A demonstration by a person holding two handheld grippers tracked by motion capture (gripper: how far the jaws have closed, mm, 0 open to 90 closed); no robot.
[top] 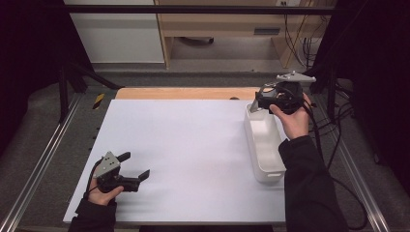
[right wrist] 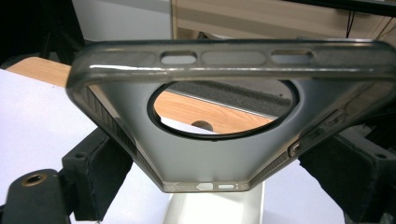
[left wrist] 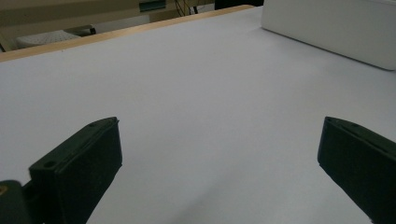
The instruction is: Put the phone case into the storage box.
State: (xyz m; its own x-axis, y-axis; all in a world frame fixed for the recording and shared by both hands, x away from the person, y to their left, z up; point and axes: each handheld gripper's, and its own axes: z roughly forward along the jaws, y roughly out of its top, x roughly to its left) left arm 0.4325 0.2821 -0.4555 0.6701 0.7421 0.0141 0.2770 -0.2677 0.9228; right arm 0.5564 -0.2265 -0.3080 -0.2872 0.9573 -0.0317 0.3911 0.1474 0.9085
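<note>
I have the right tool (top: pixel 258 102) raised above the far end of the white tray (top: pixel 267 169), which lies along the bench's (top: pixel 193 145) right edge, near the far right corner. In the right gripper view its jaws are pinching a phone case (right wrist: pixel 205 158) — smoky, translucent grey, with a large round cutout in its back. The case sits crosswise between the two black pads, one pad pressing on each long side, its open face tilted up toward the camera. Through the round cutout I see the wooden far edge of the bench, and below the case the pale end of the tray. From the high view the case is only a small pale sliver at the tip of the tool, held clear of the tray rim.

My left tool (top: pixel 137 173) rests low at the near left corner of the bench, pointing right across the white sheet. Its jaws are spread wide — in the left gripper view I see bare white surface between them, with the tray's long side far off at the upper right.
</note>
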